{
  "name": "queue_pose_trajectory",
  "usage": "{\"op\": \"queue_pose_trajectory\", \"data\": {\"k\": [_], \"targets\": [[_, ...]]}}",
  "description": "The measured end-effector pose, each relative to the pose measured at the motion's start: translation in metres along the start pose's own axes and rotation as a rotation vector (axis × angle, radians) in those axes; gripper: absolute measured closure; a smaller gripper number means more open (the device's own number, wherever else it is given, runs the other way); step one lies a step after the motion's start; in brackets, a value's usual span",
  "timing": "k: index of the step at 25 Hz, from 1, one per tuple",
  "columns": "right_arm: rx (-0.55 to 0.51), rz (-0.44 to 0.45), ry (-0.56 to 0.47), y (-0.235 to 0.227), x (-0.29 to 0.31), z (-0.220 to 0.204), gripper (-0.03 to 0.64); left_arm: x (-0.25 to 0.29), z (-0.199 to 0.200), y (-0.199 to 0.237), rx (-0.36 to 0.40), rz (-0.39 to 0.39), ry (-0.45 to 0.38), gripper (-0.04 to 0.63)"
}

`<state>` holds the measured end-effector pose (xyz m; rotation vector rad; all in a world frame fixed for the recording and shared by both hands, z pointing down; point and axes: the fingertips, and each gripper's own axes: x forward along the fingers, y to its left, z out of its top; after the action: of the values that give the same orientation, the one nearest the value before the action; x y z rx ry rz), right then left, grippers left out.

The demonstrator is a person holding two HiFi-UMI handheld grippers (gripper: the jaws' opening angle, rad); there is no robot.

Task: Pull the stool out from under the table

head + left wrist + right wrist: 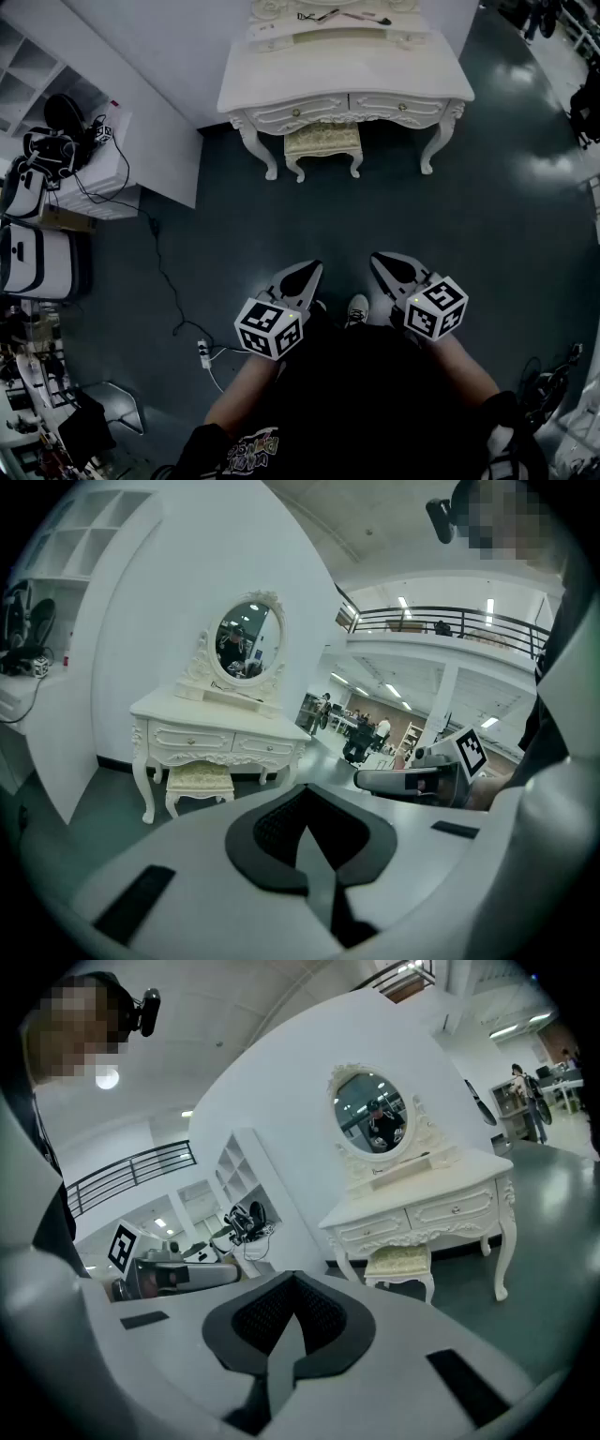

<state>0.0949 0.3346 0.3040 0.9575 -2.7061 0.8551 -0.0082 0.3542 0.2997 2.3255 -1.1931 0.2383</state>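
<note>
A wide stretch of dark floor [487, 225] lies open between you and the white dressing table [347, 80], with free room on the right of the table out to the edge of the head view. The table backs onto a white wall [159, 56] that runs down the left side and ends in a corner near the table's left front leg. Against that wall, at the far left, a low white cabinet [103, 183] carries black headsets [56, 122] and narrows your room on that side.

The stool [323, 142] stands tucked under the table's front edge, between the two front legs, its cushioned seat partly beneath the drawers and its front legs just clear of them. An oval mirror [248, 639] rises at the back of the tabletop.

You hold the left gripper [307, 269] and the right gripper [382, 259] side by side, well short of the stool, both with jaws closed and nothing between them.

A black cable [164, 272] trails from the cabinet across the floor to a power strip [204, 353] just left of you.
</note>
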Motion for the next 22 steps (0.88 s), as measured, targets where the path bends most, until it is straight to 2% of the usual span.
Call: {"op": "queue_pose_trajectory", "data": {"k": [7, 14, 22], "targets": [[-0.003, -0.002, -0.002, -0.003, 0.0003, -0.0005, 0.589, 0.0029, -0.0002, -0.0007, 0.005, -0.004, 0.001, 0.588], [-0.027, 0.04, -0.027, 0.0064, 0.002, 0.0058, 0.589, -0.0017, 0.0002, 0.0019, 0.007, 0.007, 0.0, 0.588], [-0.061, 0.029, -0.026, 0.0034, 0.0022, 0.0073, 0.589, -0.0004, -0.0007, 0.0044, 0.032, 0.022, 0.002, 0.588]]}}
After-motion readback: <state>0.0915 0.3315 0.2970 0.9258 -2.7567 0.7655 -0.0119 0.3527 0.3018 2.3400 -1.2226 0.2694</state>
